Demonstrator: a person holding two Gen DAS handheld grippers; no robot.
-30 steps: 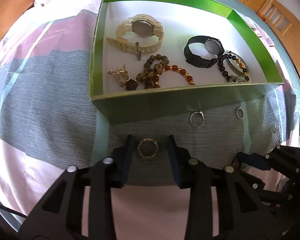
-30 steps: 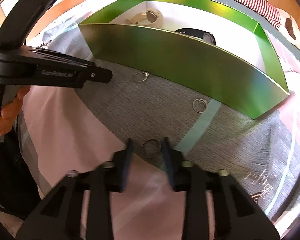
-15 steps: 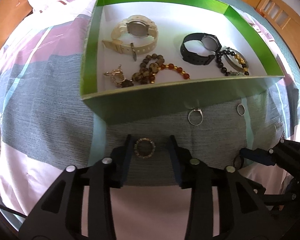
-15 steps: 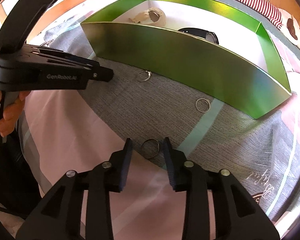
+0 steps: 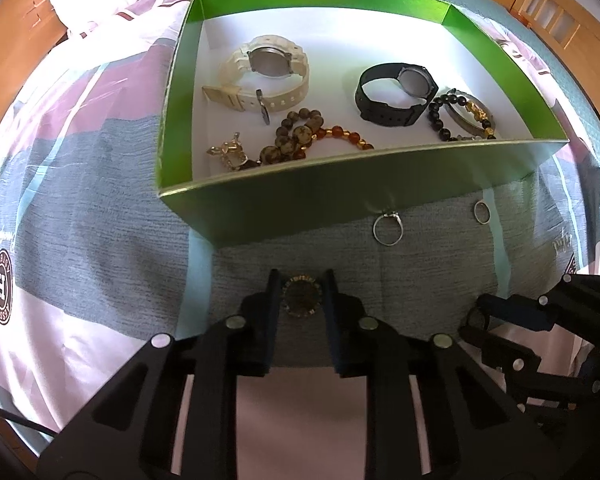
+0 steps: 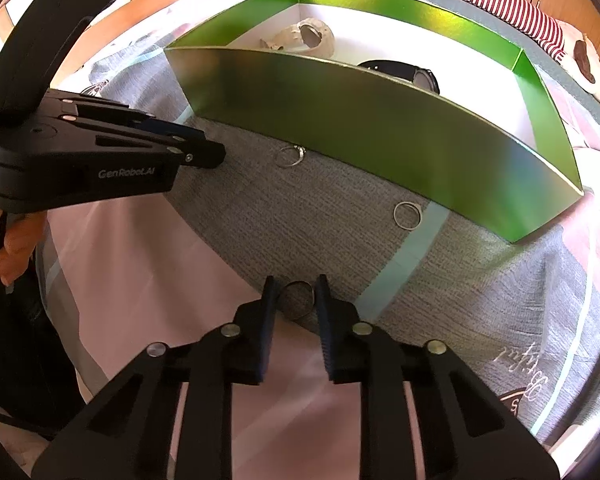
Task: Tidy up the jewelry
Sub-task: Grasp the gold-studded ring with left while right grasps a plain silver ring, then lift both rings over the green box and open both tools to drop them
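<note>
Rings in hand: left gripper (image 5: 300, 294) has its jaws drawn in on either side of a dark ring with a studded gold rim (image 5: 301, 295), seemingly clamped on it just above the bed cover (image 5: 100, 248).
Right side: right gripper (image 6: 296, 296) brackets a thin plain ring (image 6: 298, 298), jaws close against it; whether it is fully pinched or only framed I cannot tell.
Handling: both rings look light, rigid and slick, likely to twist or pop out under a hard squeeze; taking them across the band's outer edges, as the jaws stand now, seems the sound hold.
Loose on the cover: a silver ring with a small setting (image 5: 387, 229) lies just beside the box's near wall, and a smaller plain band (image 5: 481, 212) sits further right.
Destination: green box (image 5: 340, 200) with a white floor, open-topped, beyond the rings.
Already inside: cream watch (image 5: 266, 74), black watch (image 5: 396, 94), brown and amber bead bracelets (image 5: 308, 136), gold trinket (image 5: 228, 154), black bead bracelet (image 5: 460, 116).
</note>
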